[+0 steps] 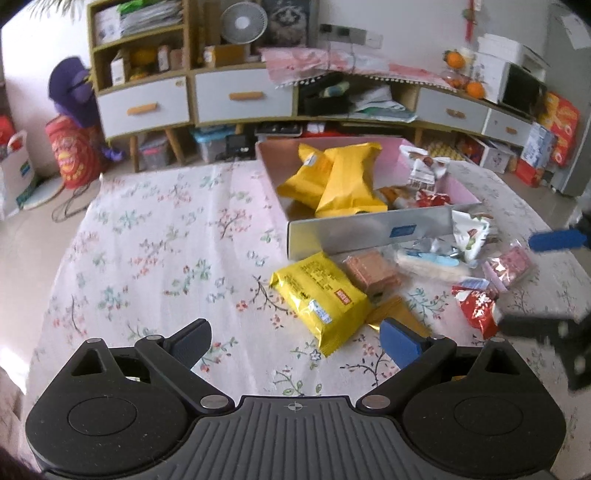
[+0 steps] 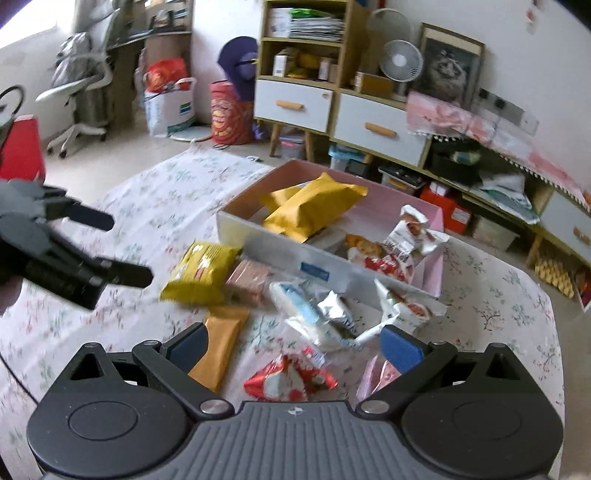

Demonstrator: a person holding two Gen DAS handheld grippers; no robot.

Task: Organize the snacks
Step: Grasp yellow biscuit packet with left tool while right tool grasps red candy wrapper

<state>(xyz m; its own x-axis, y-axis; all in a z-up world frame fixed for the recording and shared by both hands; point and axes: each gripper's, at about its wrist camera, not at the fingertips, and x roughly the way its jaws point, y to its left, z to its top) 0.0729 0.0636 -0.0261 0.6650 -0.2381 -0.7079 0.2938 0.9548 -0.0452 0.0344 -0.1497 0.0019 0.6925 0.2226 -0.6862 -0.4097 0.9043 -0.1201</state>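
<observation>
A pink box [image 1: 376, 230] [image 2: 295, 264] on the floral tablecloth holds two yellow bags [image 1: 347, 177] [image 2: 314, 210] and small wrapped snacks [image 1: 424, 177]. Loose snacks lie in front of it: a yellow packet [image 1: 321, 295] [image 2: 203, 271], a pink wafer pack [image 1: 371, 273] [image 2: 247, 282], a red wrapper [image 1: 476, 308] [image 2: 291, 378], white and blue packets [image 2: 321, 314], an orange packet [image 2: 221, 343]. My left gripper [image 1: 295, 341] is open and empty, just short of the yellow packet. My right gripper [image 2: 293, 347] is open and empty above the red wrapper.
The table [image 1: 147, 240] is round with a floral cloth. Behind it stand low cabinets with white drawers [image 1: 240, 98], a fan [image 1: 243, 22] and floor clutter. The left gripper shows blurred in the right wrist view [image 2: 74, 258]; the right gripper shows at the right edge [image 1: 546, 288].
</observation>
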